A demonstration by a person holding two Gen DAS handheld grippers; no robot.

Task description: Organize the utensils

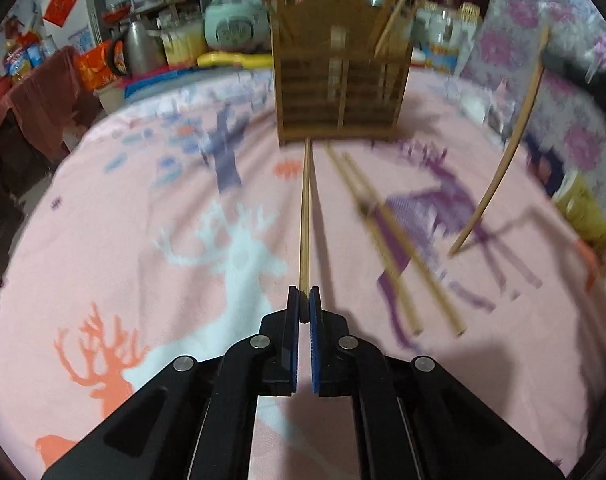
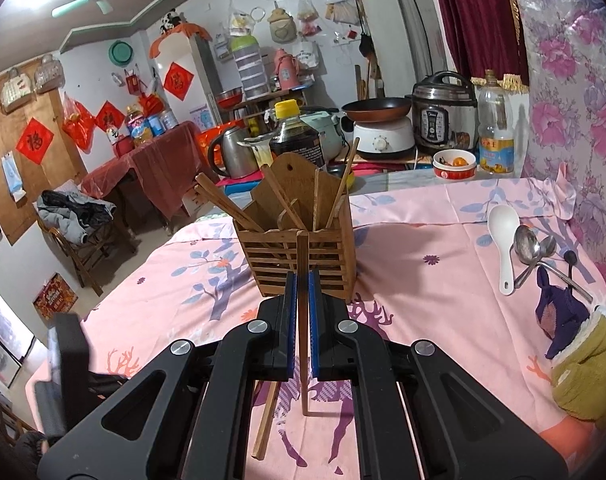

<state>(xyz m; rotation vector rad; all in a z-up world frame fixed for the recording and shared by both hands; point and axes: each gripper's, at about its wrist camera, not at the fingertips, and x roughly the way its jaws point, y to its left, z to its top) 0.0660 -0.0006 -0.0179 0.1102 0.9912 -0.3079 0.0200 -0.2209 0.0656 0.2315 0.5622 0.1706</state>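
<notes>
On the pink deer-print tablecloth [image 1: 143,200], the wooden chopstick holder [image 2: 299,256] stands ahead; both claws pinch chopsticks, the left gripper [image 1: 303,308] its flat-lying chopstick [image 1: 305,216], the right gripper [image 2: 301,300] its upright chopstick [image 2: 302,264]: raise each clear, then drop tips inside.

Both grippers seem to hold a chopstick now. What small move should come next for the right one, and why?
Probably lift the right gripper a little and carry its chopstick over the open top of the wooden holder. Its jaws are shut on the stick, which stands nearly upright, its lower end near the pink cloth. The holder stands just ahead and already holds several chopsticks.
</notes>
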